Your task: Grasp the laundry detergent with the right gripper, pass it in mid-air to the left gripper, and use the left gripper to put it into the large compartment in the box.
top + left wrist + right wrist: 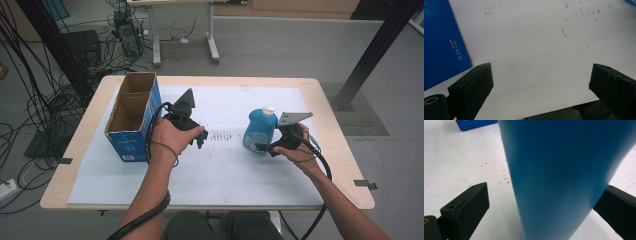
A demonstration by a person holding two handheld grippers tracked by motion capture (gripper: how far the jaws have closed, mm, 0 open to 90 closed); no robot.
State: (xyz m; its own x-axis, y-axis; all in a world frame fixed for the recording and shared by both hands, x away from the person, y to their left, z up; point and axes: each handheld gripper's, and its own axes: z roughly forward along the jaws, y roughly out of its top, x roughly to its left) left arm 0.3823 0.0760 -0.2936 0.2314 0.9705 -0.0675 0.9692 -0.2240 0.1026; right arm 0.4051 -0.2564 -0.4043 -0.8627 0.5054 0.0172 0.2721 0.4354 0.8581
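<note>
A blue bottle [260,131] with a white cap stands upright on the white sheet [225,175], right of centre. My right gripper [263,147] is at its near side, open. In the right gripper view the bottle [559,170] stands between the jaws of the right gripper [546,195]. The left jaw is clear of it and the right jaw is at its edge. My left gripper [200,138] hovers beside an open blue cardboard box [127,145]. In the left gripper view the left gripper [540,75] is wide open over bare sheet, with the box [441,45] to its left.
The wooden table [345,165] carries the sheet, and the box sits at its left side. Dark specks [220,136] mark the sheet between the grippers. On the floor beyond are cables [30,105], another table's legs [212,45] and a black post [372,55].
</note>
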